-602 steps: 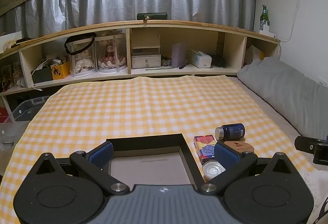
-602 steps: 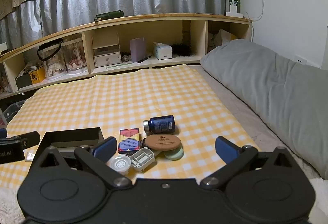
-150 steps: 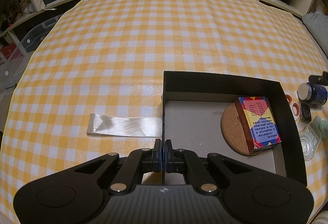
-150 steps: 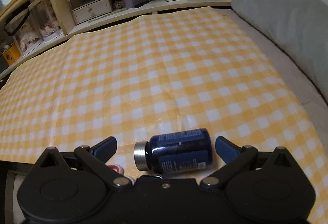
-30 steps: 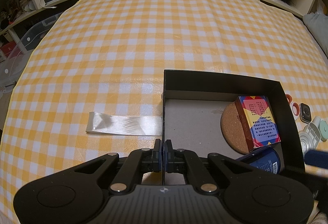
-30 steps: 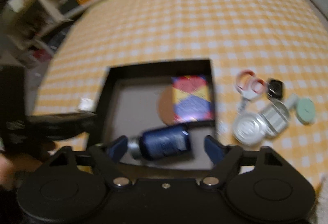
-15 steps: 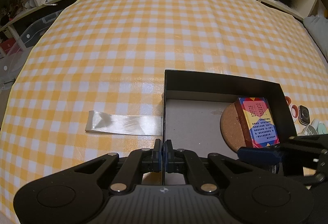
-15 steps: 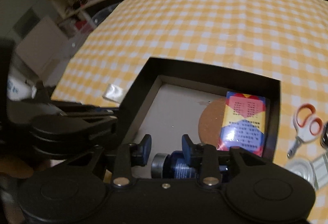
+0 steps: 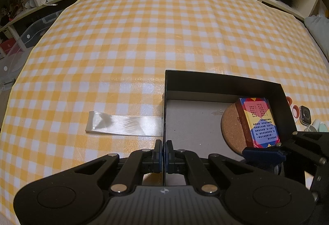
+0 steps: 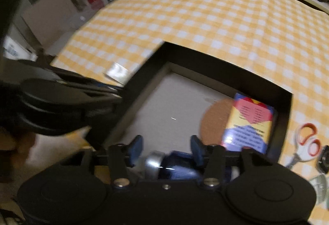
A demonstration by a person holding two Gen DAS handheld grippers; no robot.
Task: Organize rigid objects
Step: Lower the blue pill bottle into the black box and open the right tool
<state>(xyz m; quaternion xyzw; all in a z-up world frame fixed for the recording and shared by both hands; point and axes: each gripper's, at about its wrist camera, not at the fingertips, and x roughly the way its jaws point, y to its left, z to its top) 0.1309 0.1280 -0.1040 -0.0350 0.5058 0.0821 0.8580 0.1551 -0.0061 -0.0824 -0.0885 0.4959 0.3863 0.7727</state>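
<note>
A black box (image 9: 222, 78) sits on the yellow checked cloth. My left gripper (image 9: 163, 149) is shut on the box's left wall. Inside lie a round cork coaster (image 9: 231, 132) and a colourful card box (image 9: 260, 122); they also show in the right wrist view, coaster (image 10: 213, 120) and card box (image 10: 249, 124). My right gripper (image 10: 166, 147) is open over the box's near edge, and the dark blue bottle (image 10: 174, 167) lies on its side just below its fingers, silver cap to the left. The right gripper's blue pad shows in the left wrist view (image 9: 264, 155).
Right of the box lie orange-handled scissors (image 10: 306, 142), a smartwatch (image 9: 305, 116), a clear lid (image 10: 319, 183) and pale green items (image 9: 320, 127). A shiny ribbon (image 9: 123, 123) runs left from the box. Shelves with clutter line the far side.
My right gripper's fingers have spread apart and the bottle now lies free beneath them in the box. The left gripper has kept its hold on the box wall.
</note>
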